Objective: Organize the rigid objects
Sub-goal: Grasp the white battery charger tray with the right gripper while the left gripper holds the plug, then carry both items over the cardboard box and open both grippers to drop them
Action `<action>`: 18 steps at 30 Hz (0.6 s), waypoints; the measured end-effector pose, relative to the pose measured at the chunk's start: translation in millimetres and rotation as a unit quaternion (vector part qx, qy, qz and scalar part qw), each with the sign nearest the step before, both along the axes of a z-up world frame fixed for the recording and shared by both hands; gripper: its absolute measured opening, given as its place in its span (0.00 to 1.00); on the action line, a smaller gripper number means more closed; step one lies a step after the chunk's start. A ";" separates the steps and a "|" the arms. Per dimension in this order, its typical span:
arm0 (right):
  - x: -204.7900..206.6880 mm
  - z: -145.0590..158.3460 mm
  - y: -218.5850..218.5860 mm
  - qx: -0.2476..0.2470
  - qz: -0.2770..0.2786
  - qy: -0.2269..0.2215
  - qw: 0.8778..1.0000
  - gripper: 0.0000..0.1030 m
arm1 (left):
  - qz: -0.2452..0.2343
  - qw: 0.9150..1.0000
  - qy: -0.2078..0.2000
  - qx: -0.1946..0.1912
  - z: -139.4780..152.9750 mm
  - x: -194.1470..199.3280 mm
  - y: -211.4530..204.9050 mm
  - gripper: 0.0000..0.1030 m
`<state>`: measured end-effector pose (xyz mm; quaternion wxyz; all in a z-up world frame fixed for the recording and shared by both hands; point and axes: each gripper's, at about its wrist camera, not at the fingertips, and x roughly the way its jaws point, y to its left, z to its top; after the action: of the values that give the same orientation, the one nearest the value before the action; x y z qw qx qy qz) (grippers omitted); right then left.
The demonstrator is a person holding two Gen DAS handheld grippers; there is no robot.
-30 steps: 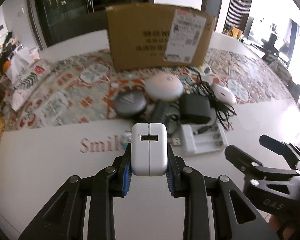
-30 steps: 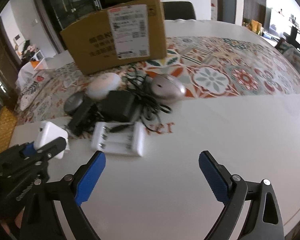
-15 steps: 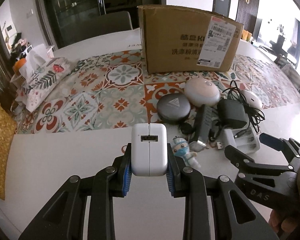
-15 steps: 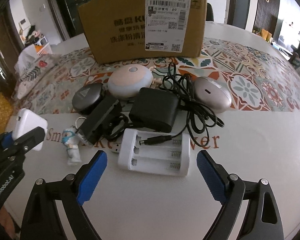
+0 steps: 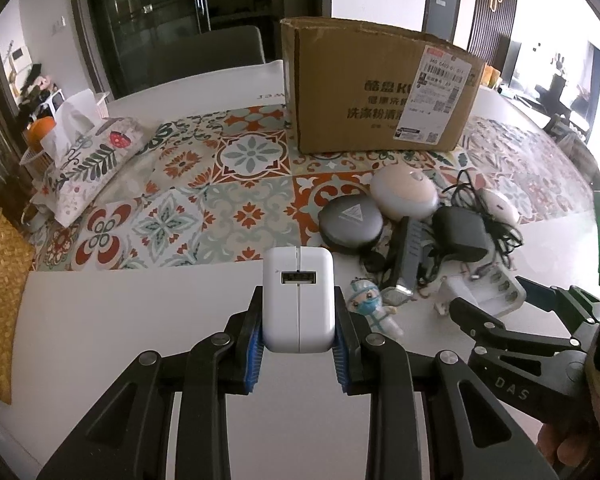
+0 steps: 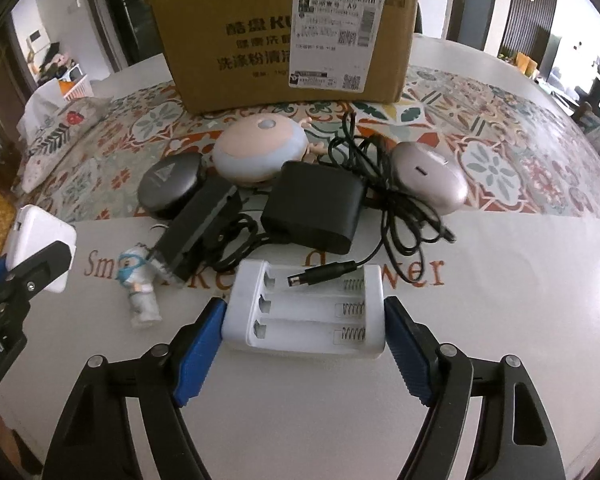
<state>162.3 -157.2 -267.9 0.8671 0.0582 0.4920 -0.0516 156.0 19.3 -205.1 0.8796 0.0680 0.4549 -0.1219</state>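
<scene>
The left gripper is clamping a white USB charger block between its blue pads, holding it upright above the white table with the USB port facing the camera. The right gripper is closing its jaws around a white battery charger that is lying flat on the table; the blue pads are sitting right at its two short ends, and from the right wrist view I cannot tell whether they are pressing on it or just meeting it.

A black barrel plug is resting across the battery charger's top slot, its cable running back to a black power adapter just behind. Left of the adapter a dark grey rectangular device is lying at an angle, and a small figurine in a blue mask is lying beside its near end. Behind these, a dark round case, a pink and pale blue round gadget and a silver computer mouse are sitting on the patterned tile mat. A cardboard box with a shipping label is standing at the back of the mat. Far to the left in the left wrist view, a fabric tissue cover is holding a white tissue
</scene>
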 end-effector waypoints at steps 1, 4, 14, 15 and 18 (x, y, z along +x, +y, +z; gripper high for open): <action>-1.9 3.8 0.0 0.002 0.001 -0.001 1.000 0.75 | -0.002 1.000 0.001 -0.001 3.5 -0.2 -0.7 0.28; -7.4 18.8 -0.6 0.004 0.000 -0.004 1.000 0.75 | -0.007 1.000 -0.007 -0.005 18.7 -1.1 -2.6 0.28; -5.5 79.7 -10.1 -0.010 0.019 -0.063 0.998 0.75 | -0.003 0.999 -0.037 -0.036 64.3 6.5 -16.0 0.28; -3.8 85.8 -12.5 -0.013 0.020 -0.071 0.997 0.75 | -0.004 0.998 -0.041 -0.040 70.1 9.9 -18.1 0.28; 2.8 105.5 -18.2 -0.022 0.021 -0.099 0.995 0.75 | -0.005 0.998 -0.052 -0.045 82.9 16.9 -23.5 0.28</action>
<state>165.1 -175.4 -162.4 0.9134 0.0342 0.4038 -0.0382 173.0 -4.2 -122.2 0.9036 0.0372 0.4021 -0.1428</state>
